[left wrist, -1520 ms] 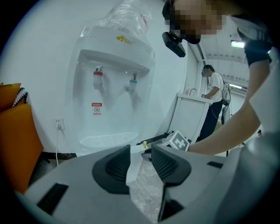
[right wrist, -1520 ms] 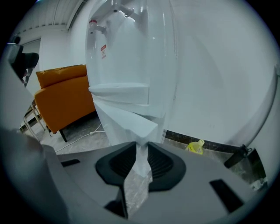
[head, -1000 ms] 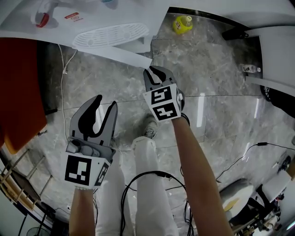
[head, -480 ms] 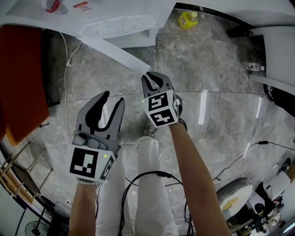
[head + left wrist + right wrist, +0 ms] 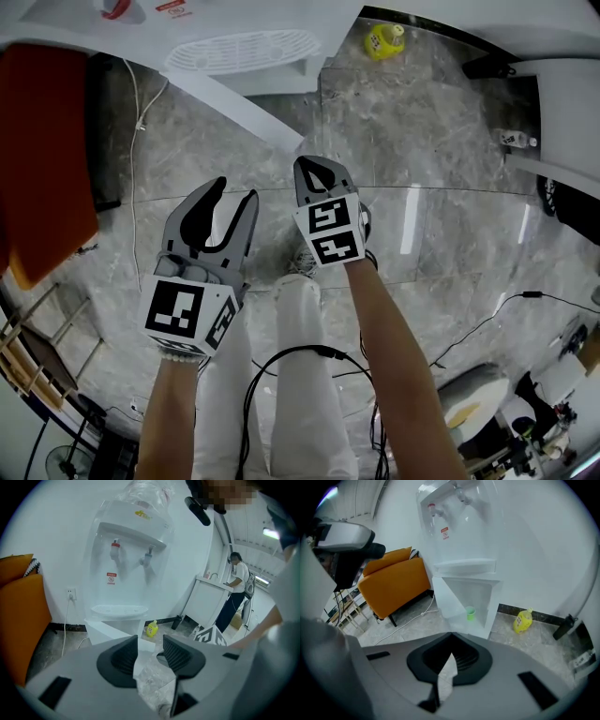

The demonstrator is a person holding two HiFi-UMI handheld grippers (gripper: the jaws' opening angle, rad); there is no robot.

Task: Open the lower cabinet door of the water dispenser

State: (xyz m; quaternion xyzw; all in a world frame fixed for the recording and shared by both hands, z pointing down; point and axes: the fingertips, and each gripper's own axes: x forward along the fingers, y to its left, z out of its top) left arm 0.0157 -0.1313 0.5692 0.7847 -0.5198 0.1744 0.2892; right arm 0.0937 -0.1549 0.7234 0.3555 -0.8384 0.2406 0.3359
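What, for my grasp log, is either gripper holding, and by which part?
Nothing. Left gripper, just opened wider, is empty; right gripper, just shut, grips nothing.

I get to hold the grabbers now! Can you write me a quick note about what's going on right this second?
Left gripper: open. Its jaws just opened wider, there is nothing between them, and it is over the floor.
Right gripper: shut. Its jaws just closed on nothing, and it is close to the door's free edge.
Things: the water dispenser stands by the wall. Its lower cabinet door is swung wide open, with a green cup inside.
Done: the door is open.
Left: probably only to draw both grippers back.
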